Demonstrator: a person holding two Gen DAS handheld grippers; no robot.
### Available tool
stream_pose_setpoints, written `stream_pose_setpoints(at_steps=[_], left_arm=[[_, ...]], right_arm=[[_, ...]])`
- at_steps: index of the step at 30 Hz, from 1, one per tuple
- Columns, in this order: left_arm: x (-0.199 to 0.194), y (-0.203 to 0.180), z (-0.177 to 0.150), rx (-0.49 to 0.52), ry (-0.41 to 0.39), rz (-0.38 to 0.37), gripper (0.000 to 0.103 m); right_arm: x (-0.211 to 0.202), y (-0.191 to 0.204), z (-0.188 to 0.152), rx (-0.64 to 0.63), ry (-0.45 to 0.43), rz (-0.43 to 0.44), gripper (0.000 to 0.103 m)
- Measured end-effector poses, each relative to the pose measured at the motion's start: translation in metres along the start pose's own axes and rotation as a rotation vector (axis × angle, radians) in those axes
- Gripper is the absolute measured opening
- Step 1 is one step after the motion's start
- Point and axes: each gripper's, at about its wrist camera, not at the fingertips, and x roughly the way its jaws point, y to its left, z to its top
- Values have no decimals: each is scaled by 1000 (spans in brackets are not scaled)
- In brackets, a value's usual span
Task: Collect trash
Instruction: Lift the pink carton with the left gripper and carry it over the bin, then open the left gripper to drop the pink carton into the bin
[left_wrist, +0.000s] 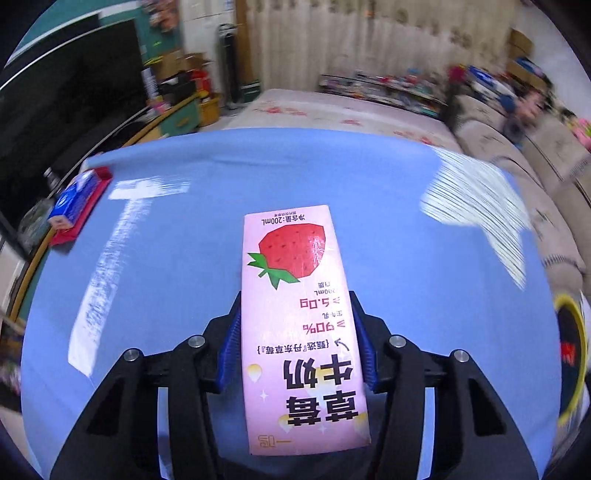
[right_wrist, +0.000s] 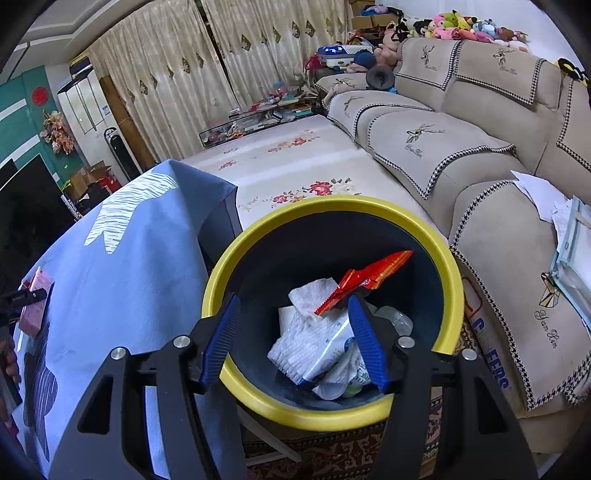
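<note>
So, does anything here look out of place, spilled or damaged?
Nothing is spilled or damaged. The pink strawberry milk carton lies flat on the blue tablecloth between the left hand-held gripper's pads, and the yellow-rimmed bin holds only wrappers and tissues.

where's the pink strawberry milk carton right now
In the left wrist view, the pink strawberry milk carton lies on the blue tablecloth, between the left gripper's blue pads.

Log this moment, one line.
left tool: shut on milk carton | right tool: open over bin | bin: wrappers, tissue | table: blue box
</note>
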Motion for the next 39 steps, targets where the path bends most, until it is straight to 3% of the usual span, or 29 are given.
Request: stream_pose_setpoints(at_steps=[12,21,30,39], left_arm=[[-95,-124,-32,248,-100,-228,51],[-123,-250,-43,447,-111,-349,51],[-119,-377,-66,621,-71,-439,51],[-71,-437,-75,665,51,-473,52]], right_arm=[[-31,-29,-16,59,-39,-43,58],[-48,-66,-17,111,-77,-101,58],[-58,-103,-25,166,-89,-160,58],[-61,-120,-29,196,-87,-179,58]])
